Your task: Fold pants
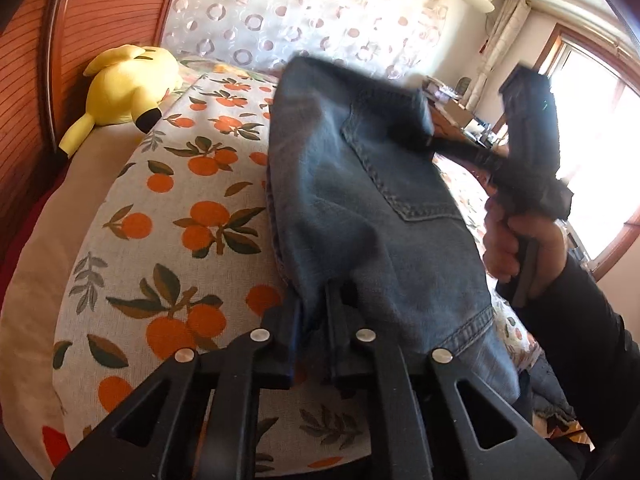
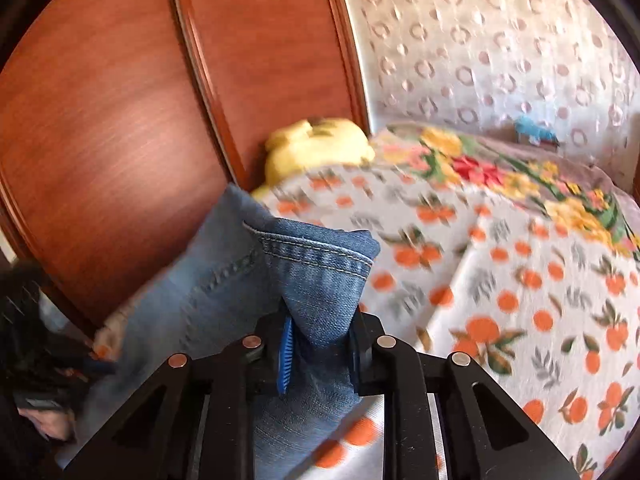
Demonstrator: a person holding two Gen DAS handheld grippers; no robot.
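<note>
Blue denim pants (image 1: 360, 200) hang lifted above the bed, a back pocket facing the left wrist camera. My left gripper (image 1: 314, 320) is shut on a bunched edge of the denim at the bottom of that view. Up at the right, a hand (image 1: 520, 240) holds my right gripper (image 1: 422, 122), blurred, clamped on the far top corner of the pants. In the right wrist view the right gripper (image 2: 320, 344) pinches a stitched hem fold of the pants (image 2: 320, 272) between its pads. The rest of the denim trails off to the left.
The bed sheet (image 1: 192, 216) has an orange-fruit print. A yellow plush toy (image 1: 124, 88) lies by the wooden headboard (image 1: 100, 8). A floral blanket (image 2: 500, 168) lies at the far side, with a circle-patterned curtain (image 2: 480, 40) behind. A bright window (image 1: 592, 140) and a cluttered desk are at the right.
</note>
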